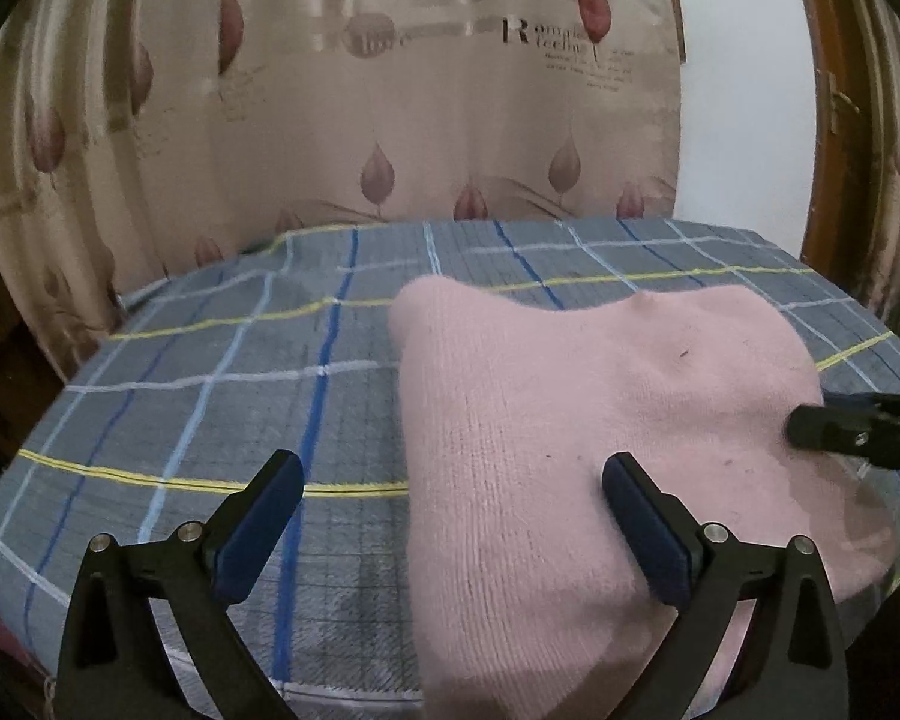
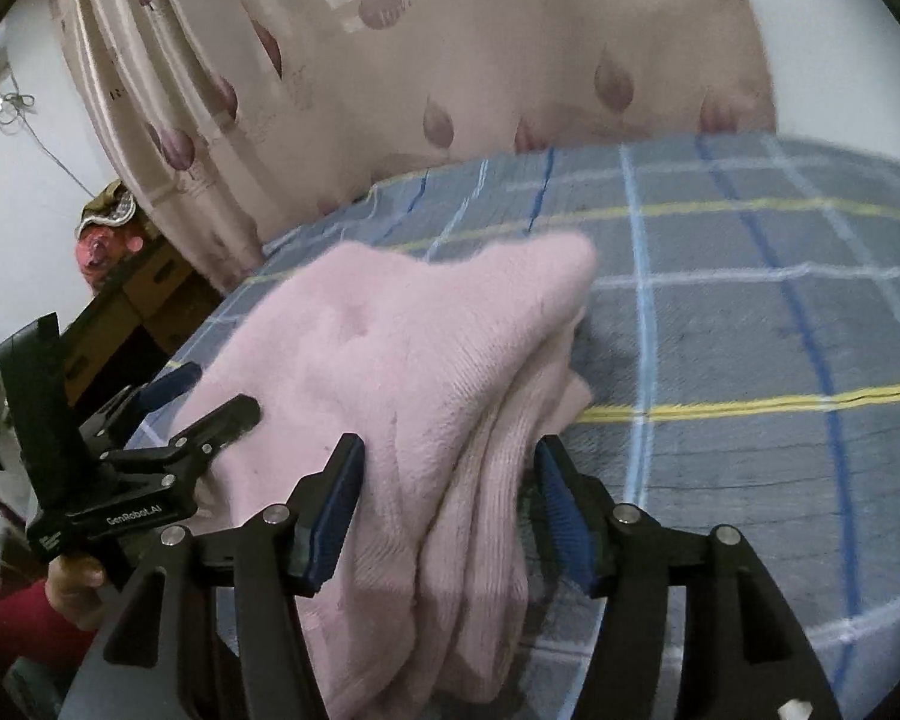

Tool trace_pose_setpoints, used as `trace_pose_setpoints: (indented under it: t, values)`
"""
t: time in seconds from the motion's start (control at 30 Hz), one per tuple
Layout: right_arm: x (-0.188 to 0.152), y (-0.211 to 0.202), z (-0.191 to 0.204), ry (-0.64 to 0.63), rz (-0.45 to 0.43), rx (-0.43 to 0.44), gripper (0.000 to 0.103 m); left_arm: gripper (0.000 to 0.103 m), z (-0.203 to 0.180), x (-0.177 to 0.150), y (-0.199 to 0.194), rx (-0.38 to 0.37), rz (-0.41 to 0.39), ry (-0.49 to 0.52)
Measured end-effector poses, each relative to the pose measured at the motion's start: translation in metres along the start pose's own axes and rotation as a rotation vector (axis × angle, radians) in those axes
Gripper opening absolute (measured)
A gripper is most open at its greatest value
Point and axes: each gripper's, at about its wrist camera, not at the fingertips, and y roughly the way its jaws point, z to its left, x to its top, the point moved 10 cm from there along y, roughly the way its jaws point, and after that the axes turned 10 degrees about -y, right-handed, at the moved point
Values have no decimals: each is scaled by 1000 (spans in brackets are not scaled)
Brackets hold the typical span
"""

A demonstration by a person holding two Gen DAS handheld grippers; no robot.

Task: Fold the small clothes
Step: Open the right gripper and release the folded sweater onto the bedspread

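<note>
Pink knit garment [image 1: 600,450]: it lies folded on the checked cloth [image 1: 210,390], soft and fuzzy, with layers stacked at one edge.
Where it lies: on the right half of the cloth in the left wrist view, and on the left half in the right wrist view.
Left gripper [image 1: 453,483]: its jaws stand very wide. Nothing is pinched between them.
Garment and the left jaws: the left edge of the garment runs between the two jaws. The right finger lies over the pink knit, and the left finger is over bare cloth. The pads do not squeeze the garment.
Right gripper [image 2: 444,480]: its jaws are partly apart. The stacked edge of the garment sits between them.
Garment and the right jaws: the folded layers fill most of the gap. The blue pads [image 2: 330,516] look close to the knit, but they do not press it tight.
Other view of the left gripper: it shows at the left of the right wrist view, one finger on top of the pink knit.
Hand [image 2: 75,588]: it holds the left gripper from below, with a red sleeve [image 2: 18,630] beside it.
Curtain [image 1: 390,120]: it hangs behind the cloth, with leaf shapes on it.
</note>
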Motion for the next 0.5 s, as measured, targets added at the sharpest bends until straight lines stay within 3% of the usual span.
trace_pose_setpoints:
  t: [0.1, 0.2, 0.4, 0.5]
  values:
    - [5, -22, 3, -1, -60, -29, 67, 100, 2, 6, -14, 25, -52, 0]
    - [7, -36, 9, 8, -89, -35, 69, 100, 2, 14, -31, 48, -102, 12]
    - [13, -59, 30, -48, -129, -49, 72, 103, -6, 43, -67, 31, -212, 15]
    - [17, -67, 39, -75, -146, -50, 75, 103, -16, 58, -86, -29, -251, 16]
